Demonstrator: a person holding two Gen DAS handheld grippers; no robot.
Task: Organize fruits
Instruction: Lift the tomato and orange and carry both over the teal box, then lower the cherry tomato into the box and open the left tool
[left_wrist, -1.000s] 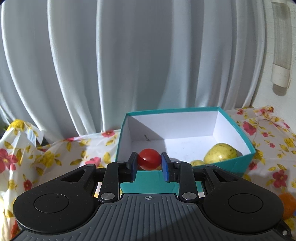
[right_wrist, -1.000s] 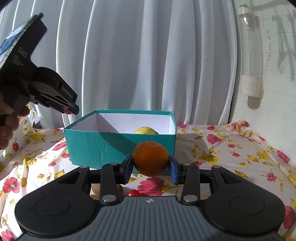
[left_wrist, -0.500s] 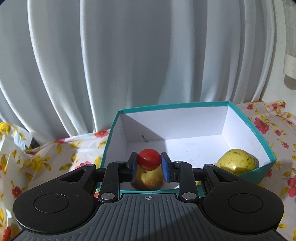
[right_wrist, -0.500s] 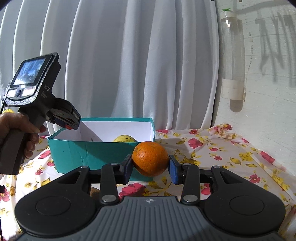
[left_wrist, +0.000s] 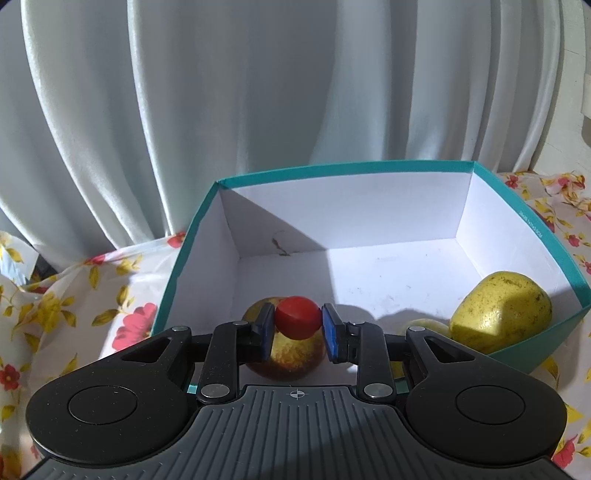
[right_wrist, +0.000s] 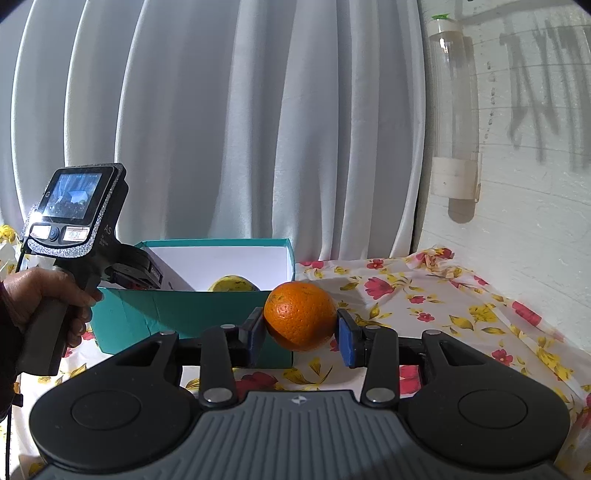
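Note:
My left gripper (left_wrist: 298, 328) is shut on a small red tomato (left_wrist: 297, 316), held inside the near left part of the teal box (left_wrist: 343, 169). Directly under the tomato a yellow-red apple (left_wrist: 291, 360) lies on the white box floor. A large yellow fruit (left_wrist: 500, 315) rests in the box's right corner, with a smaller yellow piece (left_wrist: 424, 325) beside it. My right gripper (right_wrist: 301, 328) is shut on an orange (right_wrist: 300, 315), held above the cloth to the right of the teal box (right_wrist: 192, 314). The left gripper tool (right_wrist: 79, 236) shows there over the box's left edge.
A floral tablecloth (right_wrist: 461, 310) covers the table. White curtains (left_wrist: 258, 110) hang close behind the box. A white wall with a clear tube holder (right_wrist: 456, 122) stands at the right. A person's hand (right_wrist: 40, 299) grips the left tool's handle.
The left gripper has moved forward and down over the box rim with the tomato, now above the apple. The right gripper with the orange has stayed about where it was.

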